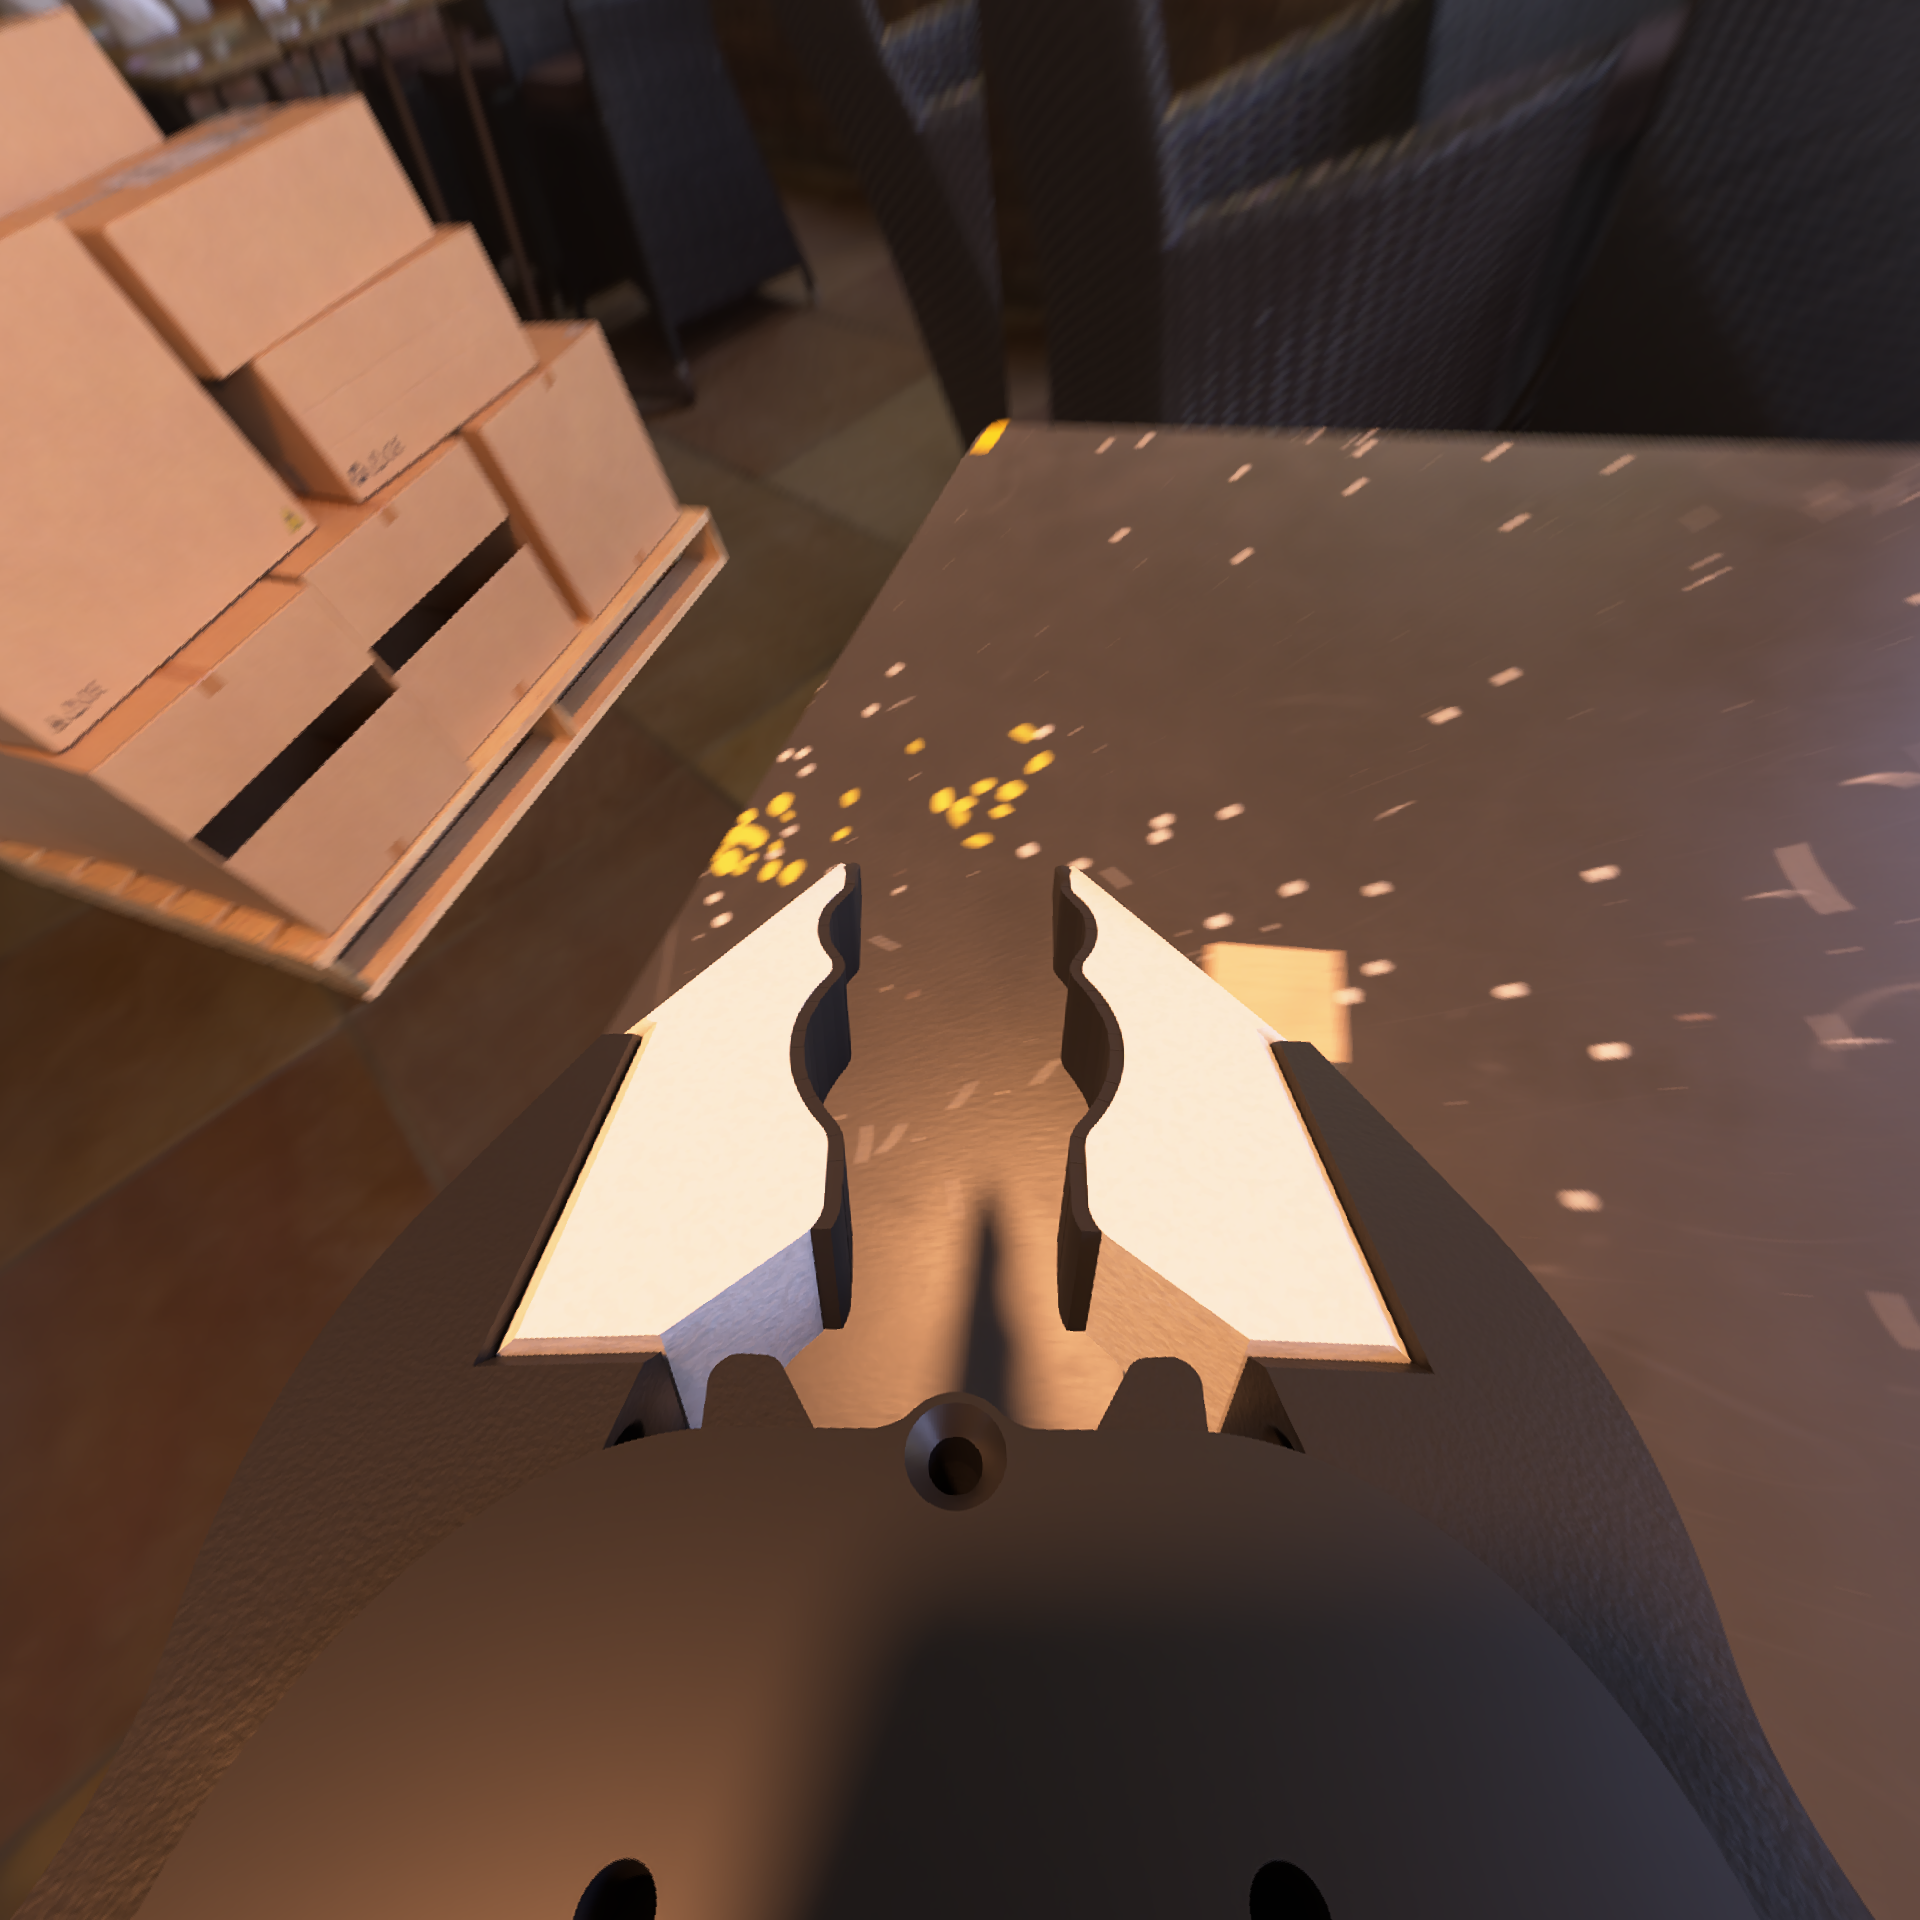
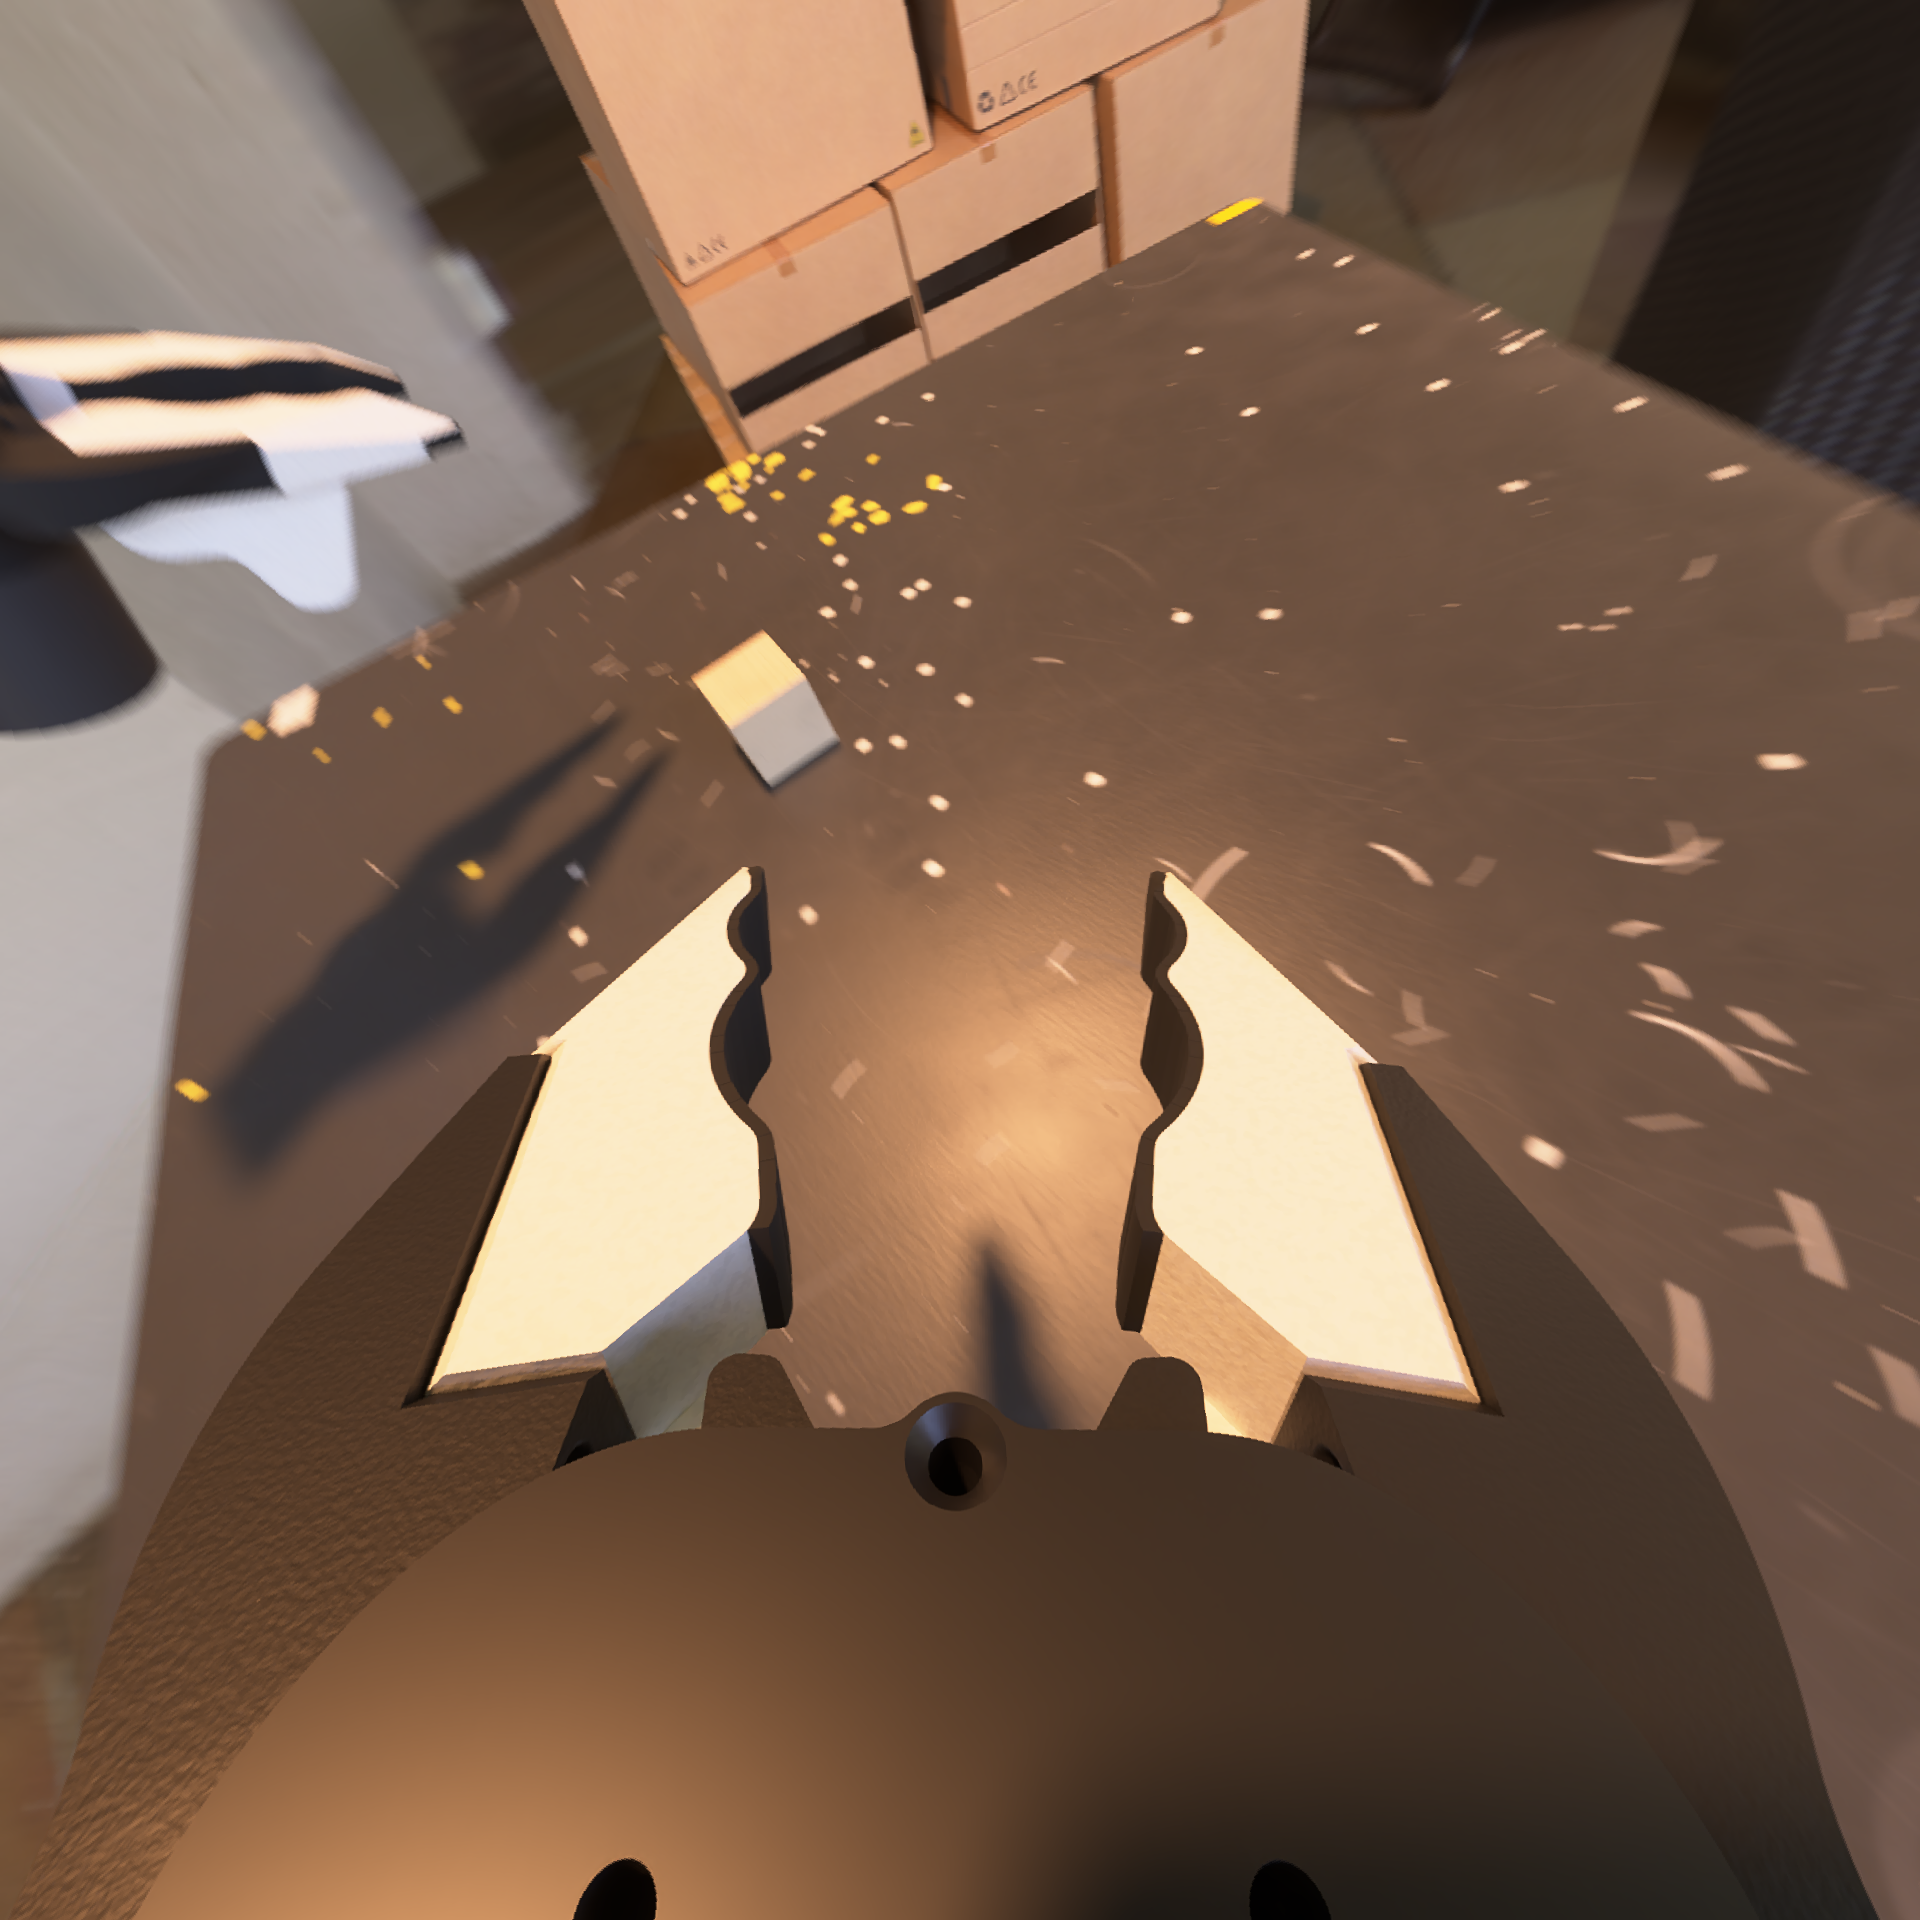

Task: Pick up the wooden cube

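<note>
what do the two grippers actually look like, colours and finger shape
Both match: the left gripper and right gripper each have a rounded dark brown body with a small round hole at its front edge, and two pale cream wedge-shaped fingers lined with dark, wavy-edged pads. No cables or markings show.

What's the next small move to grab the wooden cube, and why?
Probably shift the left claw a little to its right. The wooden cube sits on the table just outside its right finger, partly hidden behind it, and both claws are open and empty.
</note>
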Motion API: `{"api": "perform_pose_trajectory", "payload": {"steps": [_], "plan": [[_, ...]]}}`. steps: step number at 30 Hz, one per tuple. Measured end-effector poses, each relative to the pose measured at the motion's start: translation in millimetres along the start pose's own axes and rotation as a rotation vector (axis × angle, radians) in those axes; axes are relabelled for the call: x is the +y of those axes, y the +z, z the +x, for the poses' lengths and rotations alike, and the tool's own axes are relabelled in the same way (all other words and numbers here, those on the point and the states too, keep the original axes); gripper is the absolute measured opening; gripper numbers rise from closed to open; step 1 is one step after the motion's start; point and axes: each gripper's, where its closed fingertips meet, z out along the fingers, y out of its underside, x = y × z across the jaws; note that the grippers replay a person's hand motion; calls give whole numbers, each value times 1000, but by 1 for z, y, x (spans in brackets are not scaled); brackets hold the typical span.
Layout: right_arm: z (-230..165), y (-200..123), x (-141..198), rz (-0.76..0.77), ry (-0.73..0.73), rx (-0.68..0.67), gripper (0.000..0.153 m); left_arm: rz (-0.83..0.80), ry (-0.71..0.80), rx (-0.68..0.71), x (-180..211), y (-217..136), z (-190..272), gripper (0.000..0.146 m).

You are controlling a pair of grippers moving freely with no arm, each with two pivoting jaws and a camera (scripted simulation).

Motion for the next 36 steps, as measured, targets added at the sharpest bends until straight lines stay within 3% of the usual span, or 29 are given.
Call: {"api": "perform_pose_trajectory", "payload": {"steps": [2, 4, 6, 9, 13, 16, 24, 29, 33, 36], "plan": [[11, -31, 11, 14, -99, 61, 80, 81, -26, 92, -14, -21, 37, 41], [21, -63, 21, 38, -169, 116, 89, 169, -25, 284, -27, -45, 95, 49], [32, -92, 29, 71, -199, 183, 92, 245, -32, 453, -35, -69, 158, 59], [47, -128, 49, 93, -235, 265, 95, 263, 13, 648, -30, -94, 251, 62], [82, -159, 92, 50, -230, 396, 97, 220, 77, 765, -4, -97, 345, 68], [107, -174, 118, 37, -156, 446, 96, 172, 87, 769, 14, -82, 383, 70], [143, -190, 137, 164, 11, 487, 95, 173, -17, 801, 22, -64, 406, 71], [145, -194, 135, 203, 3, 499, 94, 162, -40, 799, 20, -66, 391, 72], [150, -201, 134, 231, 16, 523, 94, 130, -66, 753, 10, -72, 346, 73], [153, -205, 134, 245, 30, 534, 93, 136, -79, 617, -9, -68, 278, 74]]}}
